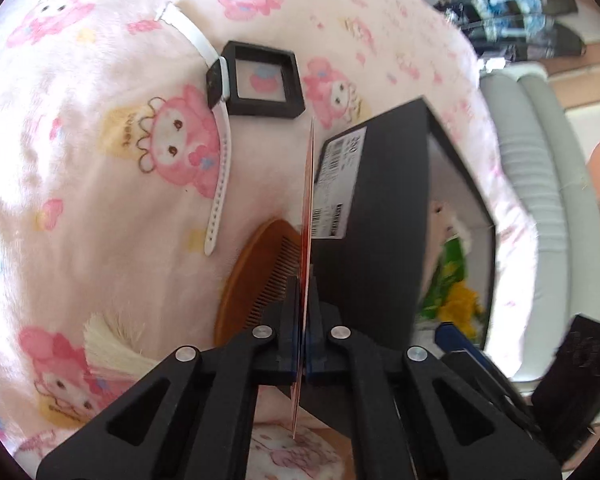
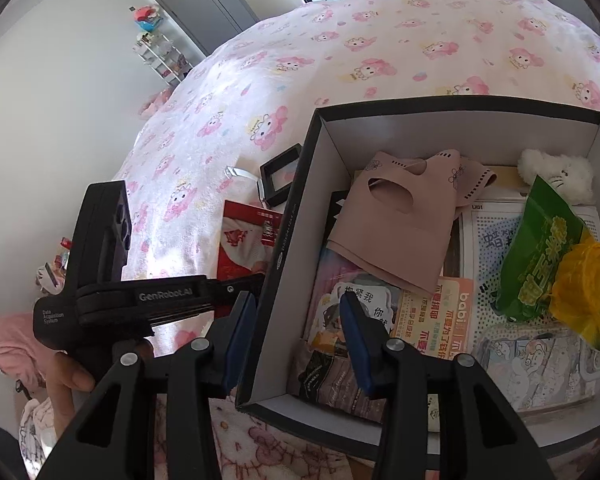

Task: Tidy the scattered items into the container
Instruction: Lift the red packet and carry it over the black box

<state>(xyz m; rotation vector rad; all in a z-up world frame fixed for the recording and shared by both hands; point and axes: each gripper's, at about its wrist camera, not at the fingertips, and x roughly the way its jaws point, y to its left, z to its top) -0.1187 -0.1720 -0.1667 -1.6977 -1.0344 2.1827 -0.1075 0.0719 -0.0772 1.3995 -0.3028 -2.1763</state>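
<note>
Left wrist view: left gripper (image 1: 303,320) clamped on thin red card (image 1: 309,216), card edge-on, upright, just left of black box (image 1: 380,240) outer wall. Wooden comb (image 1: 256,280), white-strap watch (image 1: 220,152), small black frame (image 1: 264,80) on pink blanket (image 1: 100,200) left of box. Right wrist view: right gripper (image 2: 296,332) jaws part-open astride near-left box wall (image 2: 276,280), wall not pinched. Pink mask (image 2: 404,216), green packet (image 2: 540,256) inside box.

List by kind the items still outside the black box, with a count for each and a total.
Watch: 1
Square black frame case: 1
Wooden comb: 1
Red card, held in the left gripper: 1
Total: 4
</note>
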